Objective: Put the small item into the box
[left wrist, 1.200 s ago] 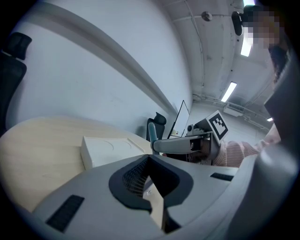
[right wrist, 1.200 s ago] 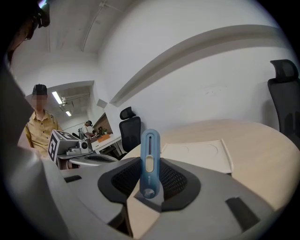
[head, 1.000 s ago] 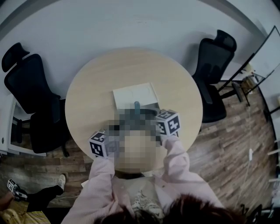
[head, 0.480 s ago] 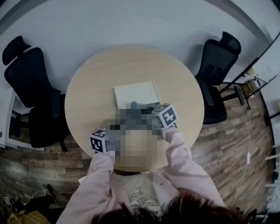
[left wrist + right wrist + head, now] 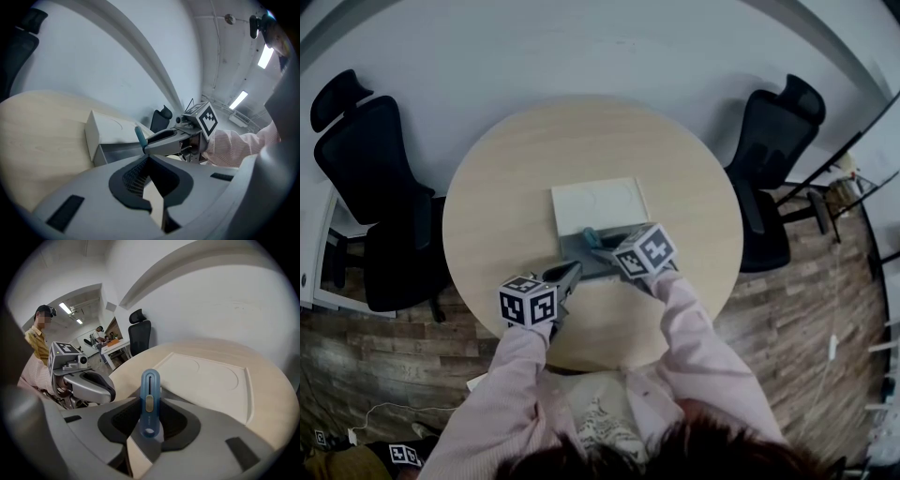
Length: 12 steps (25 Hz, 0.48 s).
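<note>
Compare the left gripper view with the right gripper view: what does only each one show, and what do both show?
Only the left gripper view: the right gripper from outside, a pink sleeve behind it, and the grey tray beside the box.
Only the right gripper view: the left gripper, a person in yellow behind it, and the slider on the blue item.
Both: the table, the box, and the blue item clamped in the right gripper.
</note>
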{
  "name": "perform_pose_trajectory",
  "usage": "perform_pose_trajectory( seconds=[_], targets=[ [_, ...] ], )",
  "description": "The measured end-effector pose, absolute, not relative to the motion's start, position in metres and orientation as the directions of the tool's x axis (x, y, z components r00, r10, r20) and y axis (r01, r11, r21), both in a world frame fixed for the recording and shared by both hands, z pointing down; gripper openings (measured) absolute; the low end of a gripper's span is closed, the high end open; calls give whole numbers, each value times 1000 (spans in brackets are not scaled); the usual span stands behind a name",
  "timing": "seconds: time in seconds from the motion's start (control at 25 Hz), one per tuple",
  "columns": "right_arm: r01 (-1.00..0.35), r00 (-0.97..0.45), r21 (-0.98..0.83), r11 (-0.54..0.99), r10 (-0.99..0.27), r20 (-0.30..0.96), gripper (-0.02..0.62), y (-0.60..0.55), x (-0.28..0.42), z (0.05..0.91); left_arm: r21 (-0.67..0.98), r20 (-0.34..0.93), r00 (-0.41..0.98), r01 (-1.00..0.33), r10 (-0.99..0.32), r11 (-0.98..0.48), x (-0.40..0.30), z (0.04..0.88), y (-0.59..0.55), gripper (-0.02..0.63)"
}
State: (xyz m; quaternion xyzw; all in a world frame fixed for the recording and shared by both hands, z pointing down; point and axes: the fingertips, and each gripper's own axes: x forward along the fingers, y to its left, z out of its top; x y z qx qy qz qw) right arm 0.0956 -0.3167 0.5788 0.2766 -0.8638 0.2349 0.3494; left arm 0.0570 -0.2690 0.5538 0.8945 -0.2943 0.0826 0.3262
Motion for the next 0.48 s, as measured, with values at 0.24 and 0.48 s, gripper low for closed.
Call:
perform_pose_trajectory(
  seconds=[0.24, 0.48],
  targets=[
    [-620, -583, -207, 757, -268, 767, 132, -319, 99, 589, 551, 345, 813, -580, -469, -600, 60, 558, -272, 6],
    [-593, -542, -186, 783, -217, 812, 132, -318, 101, 603, 560, 352, 813, -580, -464, -592, 62, 563, -270, 6]
  ],
)
